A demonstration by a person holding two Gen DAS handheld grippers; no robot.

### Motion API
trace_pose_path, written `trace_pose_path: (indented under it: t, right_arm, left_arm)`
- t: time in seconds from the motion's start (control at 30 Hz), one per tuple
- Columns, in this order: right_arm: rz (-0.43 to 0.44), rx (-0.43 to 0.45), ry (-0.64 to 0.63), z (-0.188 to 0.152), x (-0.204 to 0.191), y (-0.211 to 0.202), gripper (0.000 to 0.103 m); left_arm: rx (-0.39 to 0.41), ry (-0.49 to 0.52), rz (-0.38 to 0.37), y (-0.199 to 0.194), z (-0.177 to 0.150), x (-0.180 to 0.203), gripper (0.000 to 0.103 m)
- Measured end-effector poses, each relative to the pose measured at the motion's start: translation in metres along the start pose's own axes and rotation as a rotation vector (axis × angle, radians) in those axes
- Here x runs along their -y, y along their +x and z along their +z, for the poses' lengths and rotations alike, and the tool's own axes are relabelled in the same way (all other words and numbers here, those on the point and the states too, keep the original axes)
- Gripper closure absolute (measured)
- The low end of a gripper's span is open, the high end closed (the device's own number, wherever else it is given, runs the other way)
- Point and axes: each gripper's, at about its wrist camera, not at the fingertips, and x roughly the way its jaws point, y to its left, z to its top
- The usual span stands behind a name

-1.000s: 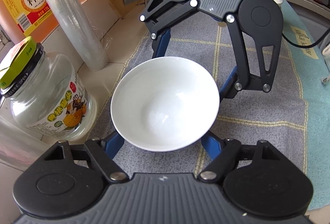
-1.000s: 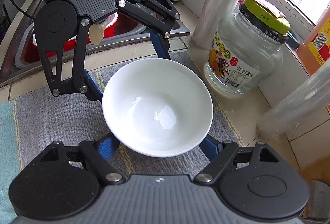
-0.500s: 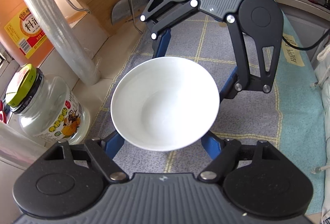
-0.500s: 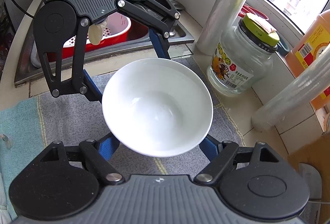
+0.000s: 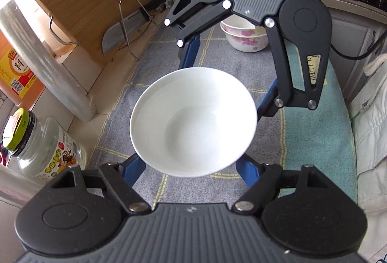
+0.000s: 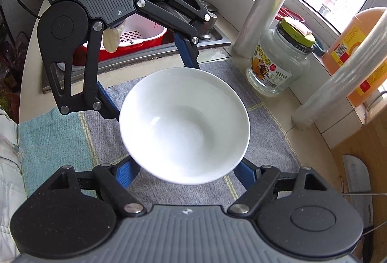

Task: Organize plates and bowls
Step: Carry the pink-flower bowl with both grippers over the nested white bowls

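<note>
Clamping from opposite sides, the left gripper (image 5: 193,167) and the right gripper (image 6: 185,172) are each closed on the white bowl (image 5: 193,121), whose lower wall is pressed by the blue fingers (image 5: 131,169) of both tools. The bowl is held upright and empty, raised clear of the grey checked cloth (image 5: 135,103) that is spread over a teal towel (image 5: 314,122) on the counter. In the left wrist view, the right gripper is seen facing from across the bowl, angled downward; the reverse is seen in the right wrist view. Beyond the held bowl, a pink-flowered bowl (image 5: 246,39) is stood on the cloth, with a second bowl nested in it. Beside the cloth, a glass jar (image 6: 278,64) with a green lid is stood; its contents cannot be told. A red basin (image 6: 135,41) is seated in the sink (image 6: 212,37).
</note>
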Motion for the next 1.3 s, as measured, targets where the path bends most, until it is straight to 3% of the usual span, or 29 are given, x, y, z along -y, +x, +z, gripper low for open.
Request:
trace_pose_path:
  t: [0.63, 0.97, 1.3]
  right_arm:
    - [0.003, 0.037, -0.033, -0.099, 0.011, -0.078, 0.016]
    - [-0.065, 0.029, 0.018, -0.154, 0.031, -0.120, 0.016]
    - [-0.115, 0.003, 0.089, -0.186, 0.055, -0.131, 0.016]
  left_arm:
    - [-0.001, 0.015, 0.055, 0.015, 0.100, 0.081, 0.022]
    - [0.034, 0.096, 0.040, 0.038, 0.161, 0.091, 0.022]
    - [0.049, 0.158, -0.005, 0.071, 0.198, 0.091, 0.022]
